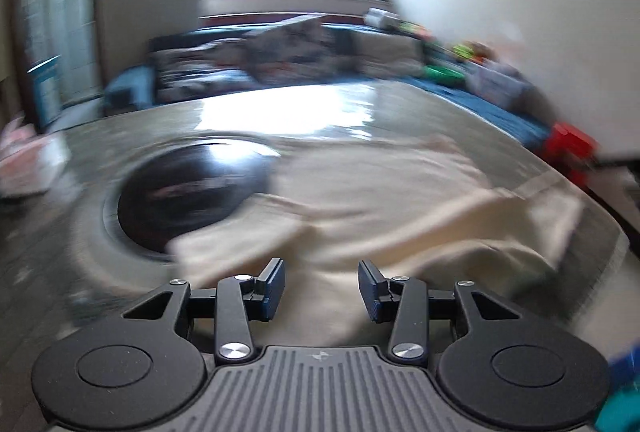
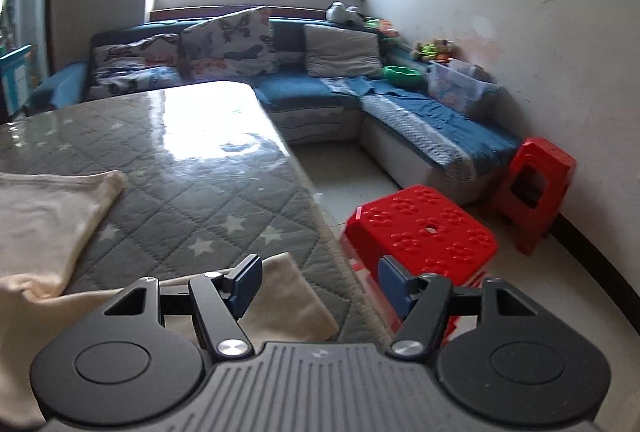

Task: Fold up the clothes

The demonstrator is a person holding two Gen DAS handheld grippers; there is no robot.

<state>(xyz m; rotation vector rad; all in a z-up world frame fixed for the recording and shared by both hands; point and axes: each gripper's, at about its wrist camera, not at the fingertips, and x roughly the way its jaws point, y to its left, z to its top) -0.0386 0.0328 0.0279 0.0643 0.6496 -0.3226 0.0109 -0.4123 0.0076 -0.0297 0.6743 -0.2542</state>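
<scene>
Jaws released on both: left gripper (image 1: 321,290) hovers over cream garment (image 1: 384,200); right gripper (image 2: 320,286) over table (image 2: 192,168) edge.

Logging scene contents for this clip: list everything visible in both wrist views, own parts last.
garment: one, cream, spread rumpled on the table
table: one, grey quilted star cover under a glossy sheet
round inset: one, black, in the table left of the garment
sofa: one, blue, L-shaped, beyond the table
cushions: several, butterfly print and grey, on the sofa
stools: red, one beside the table, a stack by the wall
bowl: one, green, on the sofa
bin: one, clear, on the sofa
left claw: black, open, above the garment
right claw: black, open, at the table edge
</scene>
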